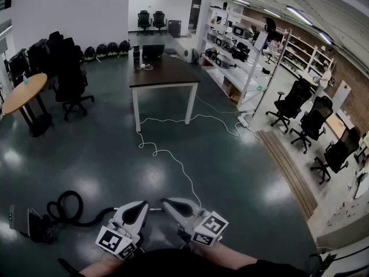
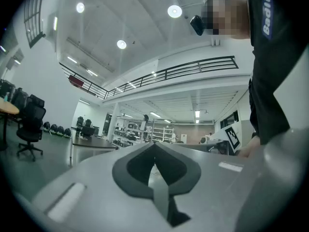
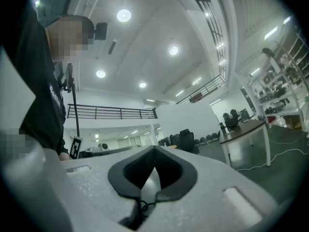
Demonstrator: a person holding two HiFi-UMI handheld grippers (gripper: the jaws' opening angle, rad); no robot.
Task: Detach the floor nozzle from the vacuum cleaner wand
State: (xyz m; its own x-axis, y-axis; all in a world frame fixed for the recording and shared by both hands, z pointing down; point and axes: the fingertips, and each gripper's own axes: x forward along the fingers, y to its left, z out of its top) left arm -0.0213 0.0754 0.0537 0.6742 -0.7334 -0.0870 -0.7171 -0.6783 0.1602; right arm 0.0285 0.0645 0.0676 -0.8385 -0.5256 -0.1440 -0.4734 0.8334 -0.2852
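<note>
The left gripper (image 1: 144, 206) and right gripper (image 1: 166, 202) hang clenched, empty. The vacuum cleaner (image 1: 24, 223) lies on the floor (image 1: 230, 172) to their left, its hose (image 1: 62, 203) trailing toward the left gripper, the nearer one; nozzle indistinct.

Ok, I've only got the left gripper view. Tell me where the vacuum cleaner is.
Observer: The vacuum cleaner sits on the floor at the head view's lower left, off to the left of the left gripper. Neither gripper touches it.
Operator: Report the hose.
Observer: Its black hose lies looped on the floor between the vacuum cleaner and the left gripper.
Operator: Check the right gripper.
Observer: The right gripper has its jaws together with nothing between them.
</note>
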